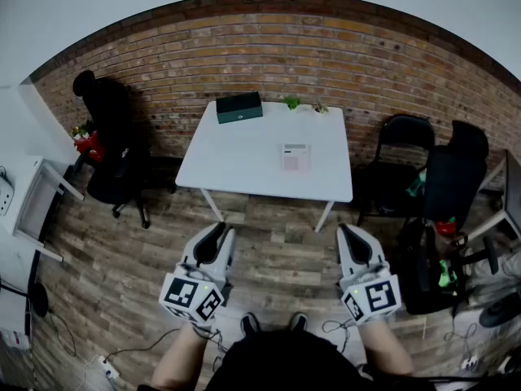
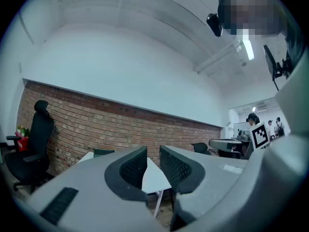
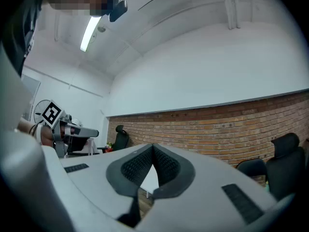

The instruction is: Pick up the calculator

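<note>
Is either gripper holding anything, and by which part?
Nothing is held. Left gripper slightly open, right gripper shut, both empty; the calculator lies untouched on the table.

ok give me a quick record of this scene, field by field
table: white, against the brick wall
calculator: lying flat on the table, right of middle, nothing touching it
box: dark green, at the table's far edge
left gripper: fingers slightly apart, nothing between them, short of the table
right gripper: fingers together, empty, short of the table
chairs: a black chair left of the table, more on the right
</note>
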`<state>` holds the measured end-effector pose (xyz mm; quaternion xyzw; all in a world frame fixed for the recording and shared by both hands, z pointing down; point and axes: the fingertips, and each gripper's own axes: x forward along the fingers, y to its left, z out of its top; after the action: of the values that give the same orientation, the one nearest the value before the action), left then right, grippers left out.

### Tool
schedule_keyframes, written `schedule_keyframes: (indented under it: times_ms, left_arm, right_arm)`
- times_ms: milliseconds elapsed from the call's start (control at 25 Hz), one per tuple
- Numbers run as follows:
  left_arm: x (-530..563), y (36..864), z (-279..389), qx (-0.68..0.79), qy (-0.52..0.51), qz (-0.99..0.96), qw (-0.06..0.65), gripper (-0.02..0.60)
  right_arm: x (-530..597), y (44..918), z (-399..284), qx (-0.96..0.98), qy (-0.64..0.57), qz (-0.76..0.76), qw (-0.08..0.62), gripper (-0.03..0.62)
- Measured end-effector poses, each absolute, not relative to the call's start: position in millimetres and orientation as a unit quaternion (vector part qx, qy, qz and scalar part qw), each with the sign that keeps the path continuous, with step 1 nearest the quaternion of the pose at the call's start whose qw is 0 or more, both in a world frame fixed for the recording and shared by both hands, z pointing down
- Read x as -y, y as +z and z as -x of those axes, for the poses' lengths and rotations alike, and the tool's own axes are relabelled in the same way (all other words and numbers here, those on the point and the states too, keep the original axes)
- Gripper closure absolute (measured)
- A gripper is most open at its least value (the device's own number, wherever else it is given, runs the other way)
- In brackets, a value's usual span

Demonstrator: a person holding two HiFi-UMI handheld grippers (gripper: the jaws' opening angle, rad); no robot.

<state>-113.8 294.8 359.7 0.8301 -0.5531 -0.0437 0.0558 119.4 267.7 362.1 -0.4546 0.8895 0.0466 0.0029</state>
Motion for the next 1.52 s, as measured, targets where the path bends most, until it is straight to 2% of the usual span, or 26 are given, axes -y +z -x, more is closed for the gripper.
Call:
schedule_keyframes:
  times_ms: [240,400,480,560,800,1040,1520]
  left_arm:
    - [-303.6,358.7,94.0,0.556,-0.044,-0.828,0.054,0.503]
    - [-304.8,352.5,82.5,0.565,-0.05,-0.822,0.039,0.498]
    - [-305.7,352.3,76.2,0.575,-0.049,-0.816,0.039,0.371]
    - [-306.9,355.2,68.6,0.58,-0.046,-0.812,0.044,0.336]
    - [-311.7,369.8,50.2,0.589,-0.037,-0.805,0.058,0.334]
    - [-299.0,383.5,59.2,0.598,-0.035,-0.797,0.079,0.334]
    - [-184.9,417.7,88.5,0.57,-0.035,-0.813,0.117,0.334]
  right_arm:
    - [-274.6,362.8,-139.6,-0.89,0.044,0.454,0.0,0.591]
    - [-271.6,359.5,-159.9,-0.888,0.031,0.459,0.024,0.581]
    - [-270.9,363.0,-169.3,-0.888,0.024,0.459,0.019,0.486]
    - [-270.6,366.4,-177.6,-0.89,0.023,0.456,0.014,0.445]
    - [-264.5,377.8,-196.5,-0.895,0.006,0.445,0.023,0.445]
    - [-247.1,389.8,-199.8,-0.895,-0.022,0.444,0.021,0.448]
    - [-153.6,417.6,-187.4,-0.876,-0.054,0.479,-0.009,0.456]
